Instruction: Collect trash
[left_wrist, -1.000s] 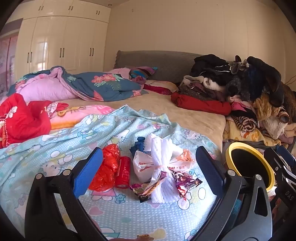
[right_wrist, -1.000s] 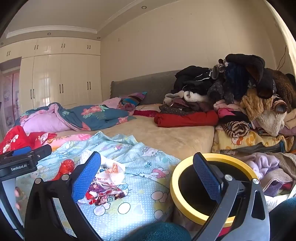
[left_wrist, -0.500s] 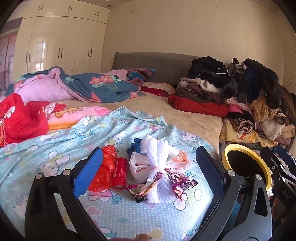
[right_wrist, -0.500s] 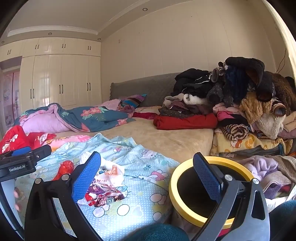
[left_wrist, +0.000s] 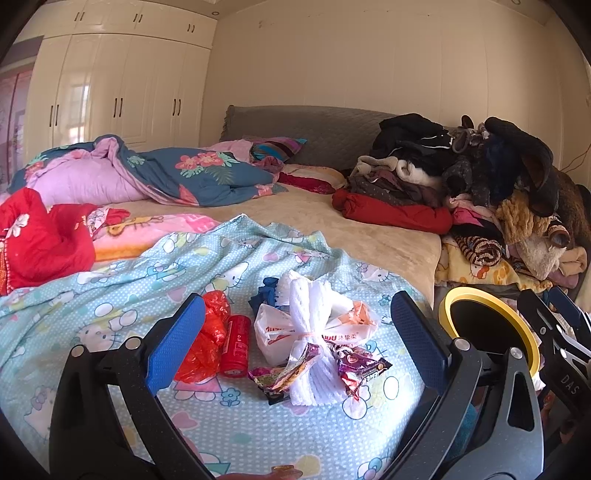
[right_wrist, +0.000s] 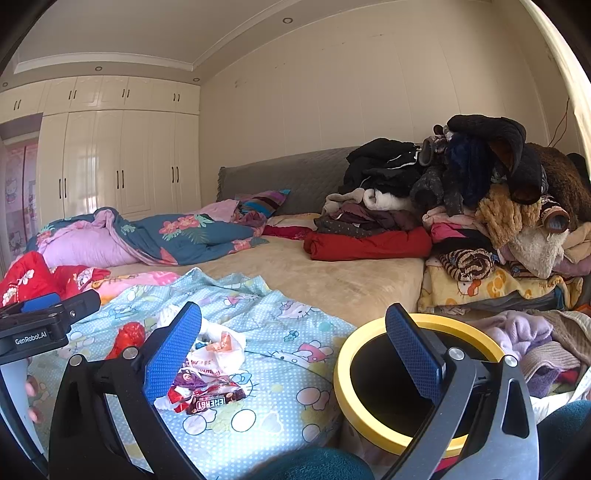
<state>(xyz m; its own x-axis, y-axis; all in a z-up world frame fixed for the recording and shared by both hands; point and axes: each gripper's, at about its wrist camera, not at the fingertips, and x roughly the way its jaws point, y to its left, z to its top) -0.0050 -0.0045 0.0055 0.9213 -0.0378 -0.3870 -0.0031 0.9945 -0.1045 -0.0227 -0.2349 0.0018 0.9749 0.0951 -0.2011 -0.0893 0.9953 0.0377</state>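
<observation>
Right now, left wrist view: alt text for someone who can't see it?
An open left gripper hovers over a pile of trash on a light blue cartoon-print blanket: a white plastic bag, snack wrappers, a red can and a red plastic bag. A yellow-rimmed bin stands beside the bed, at right.

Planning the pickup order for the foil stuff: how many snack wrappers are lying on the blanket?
2. One gold-and-purple wrapper lies left of the tied white bundle; one purple wrapper lies right of it. More may hide beneath.
</observation>
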